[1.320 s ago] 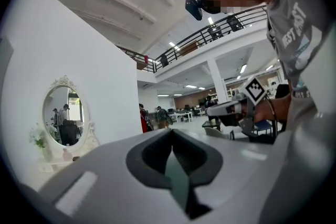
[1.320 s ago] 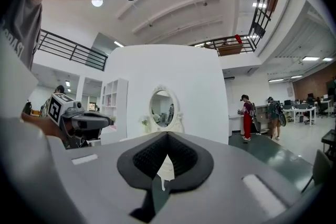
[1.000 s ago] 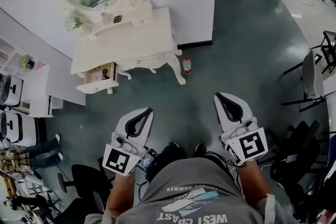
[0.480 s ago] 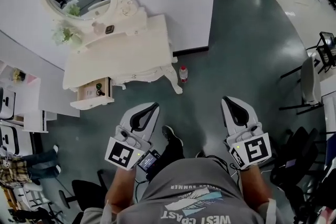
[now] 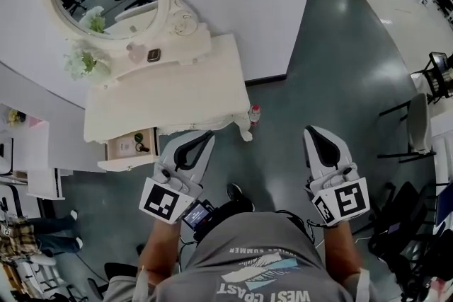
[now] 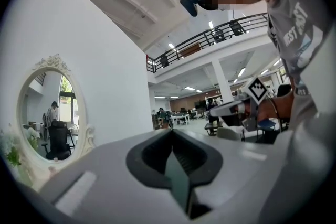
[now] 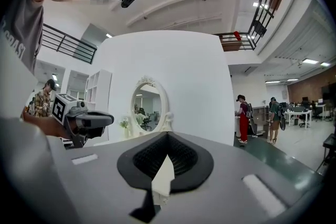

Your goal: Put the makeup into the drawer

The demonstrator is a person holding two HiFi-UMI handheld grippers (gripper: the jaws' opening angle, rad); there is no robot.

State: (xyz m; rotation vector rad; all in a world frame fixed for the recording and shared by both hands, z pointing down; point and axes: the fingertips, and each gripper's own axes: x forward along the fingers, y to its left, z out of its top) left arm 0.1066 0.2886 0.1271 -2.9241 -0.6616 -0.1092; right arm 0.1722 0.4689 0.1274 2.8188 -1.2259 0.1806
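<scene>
Both the left claw (image 5: 207, 136) and the right claw (image 5: 311, 131) are closed and empty, and the tiny makeup (image 5: 153, 54) at the back edge of the desk (image 5: 177, 92) looks light and hard, so pinch its sides.

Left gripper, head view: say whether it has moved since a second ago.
Yes. The left gripper has closed in on the dressing table; its claw now meets the table's front edge in the picture.
</scene>
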